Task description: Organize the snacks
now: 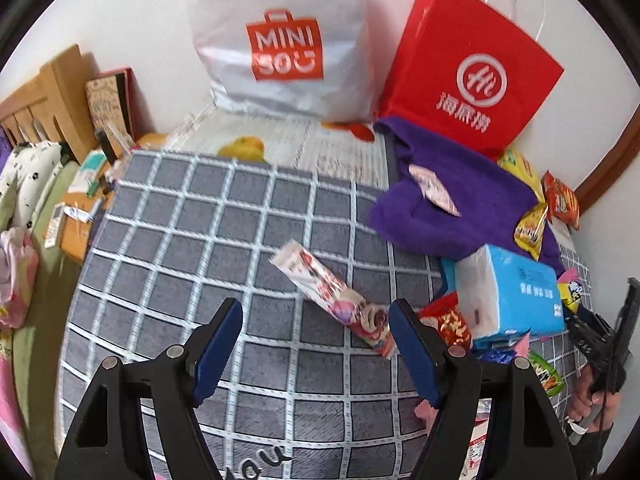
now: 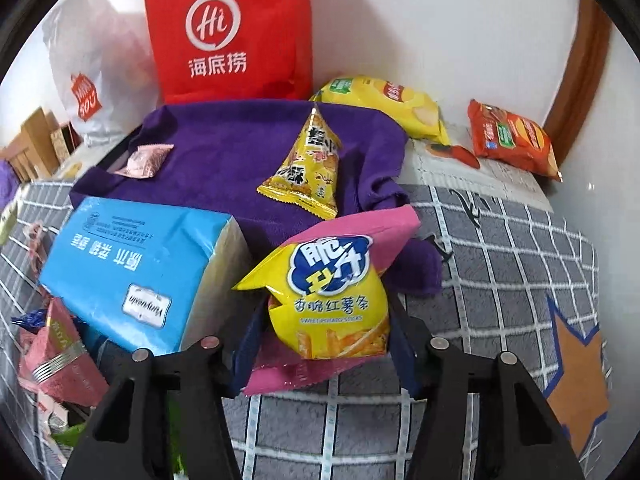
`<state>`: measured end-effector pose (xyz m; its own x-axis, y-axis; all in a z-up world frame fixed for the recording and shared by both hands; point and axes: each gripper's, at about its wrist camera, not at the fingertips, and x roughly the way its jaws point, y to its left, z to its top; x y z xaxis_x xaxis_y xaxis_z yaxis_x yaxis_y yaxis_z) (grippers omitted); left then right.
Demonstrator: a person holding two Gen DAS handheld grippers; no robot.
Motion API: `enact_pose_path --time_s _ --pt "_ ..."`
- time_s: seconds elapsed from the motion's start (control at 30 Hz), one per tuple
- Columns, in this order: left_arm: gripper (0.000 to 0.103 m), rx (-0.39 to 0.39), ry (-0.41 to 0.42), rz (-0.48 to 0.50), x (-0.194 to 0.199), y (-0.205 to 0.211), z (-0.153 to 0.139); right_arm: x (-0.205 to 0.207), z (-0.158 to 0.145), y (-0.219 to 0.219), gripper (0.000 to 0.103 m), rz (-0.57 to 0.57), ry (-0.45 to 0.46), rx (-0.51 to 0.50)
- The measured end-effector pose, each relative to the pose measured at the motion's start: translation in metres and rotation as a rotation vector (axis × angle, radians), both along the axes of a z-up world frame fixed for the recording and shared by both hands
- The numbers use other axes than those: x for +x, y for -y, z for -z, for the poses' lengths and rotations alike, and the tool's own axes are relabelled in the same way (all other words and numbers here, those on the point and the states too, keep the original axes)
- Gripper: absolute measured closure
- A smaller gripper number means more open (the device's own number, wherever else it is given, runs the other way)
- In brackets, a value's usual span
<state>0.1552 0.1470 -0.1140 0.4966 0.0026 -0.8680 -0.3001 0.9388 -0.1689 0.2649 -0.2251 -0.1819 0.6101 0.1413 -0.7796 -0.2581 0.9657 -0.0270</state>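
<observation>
My left gripper [image 1: 316,332] is open and empty above the grey checked blanket [image 1: 200,240]; a long white and red snack packet [image 1: 332,298] lies just ahead, its near end by the right finger. My right gripper [image 2: 324,332] has its jaws around a yellow and pink sweet potato sticks bag [image 2: 328,288], gripping its sides. On the purple cloth [image 2: 224,160] lie a yellow triangular snack pack [image 2: 308,168] and a small pink packet [image 2: 144,160]. A yellow chip bag [image 2: 384,100] and an orange snack bag [image 2: 512,140] lie at the back right.
A red paper bag [image 1: 468,76] and a white MINISO bag [image 1: 280,40] stand against the wall. A blue tissue pack [image 2: 132,264] lies left of the right gripper, with red and pink packets [image 2: 56,356] beside it. A wooden headboard [image 1: 44,96] and clutter are at the left.
</observation>
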Motion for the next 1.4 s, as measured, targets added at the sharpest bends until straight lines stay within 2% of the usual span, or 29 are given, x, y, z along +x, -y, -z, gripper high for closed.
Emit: enact_pose_path --time_s 0.1,0.27,0.37,0.43,0.5,0.57,0.67,0.77,0.93,1.07,1.17,1.4 --pt "0.031 -0.013 -0.026 0.016 0.008 0.006 0.016 -0.013 -0.005 0.011 0.050 0.031 -0.004 0.035" --pt "0.032 -0.092 -0.054 0.020 0.029 0.010 0.042 -0.044 -0.021 0.029 0.050 0.074 0.007 0.083" --pt "0.034 -0.071 -0.048 0.017 0.039 0.016 0.050 -0.064 -0.027 0.037 0.050 0.094 0.019 0.081" --pt "0.044 -0.056 -0.047 0.029 0.048 0.022 0.056 -0.075 -0.029 0.041 0.050 0.128 0.026 0.073" --pt "0.065 -0.046 -0.049 0.055 0.053 0.027 0.060 -0.082 -0.029 0.044 0.050 0.151 0.026 0.076" --pt "0.081 -0.036 -0.020 0.121 0.057 0.034 0.059 -0.087 -0.029 0.046 0.050 0.167 0.016 0.113" --pt "0.084 -0.057 -0.022 0.161 0.054 0.036 0.057 -0.088 -0.027 0.041 0.050 0.176 0.007 0.148" --pt "0.084 -0.026 -0.027 0.192 0.035 0.035 0.051 -0.089 -0.026 0.027 0.050 0.152 0.012 0.155" --pt "0.080 0.017 -0.071 0.184 0.012 0.027 0.059 -0.089 -0.019 0.008 0.050 0.115 0.004 0.131" --pt "0.080 -0.018 0.025 0.172 0.005 0.023 0.060 -0.085 -0.008 0.004 0.050 0.124 0.014 0.116" --pt "0.080 -0.005 0.072 0.143 0.003 0.026 0.065 -0.079 0.000 0.007 0.050 0.147 0.059 0.109" --pt "0.081 0.129 0.138 0.146 -0.008 0.045 0.072 -0.080 0.011 0.011 0.049 0.126 0.144 0.106"
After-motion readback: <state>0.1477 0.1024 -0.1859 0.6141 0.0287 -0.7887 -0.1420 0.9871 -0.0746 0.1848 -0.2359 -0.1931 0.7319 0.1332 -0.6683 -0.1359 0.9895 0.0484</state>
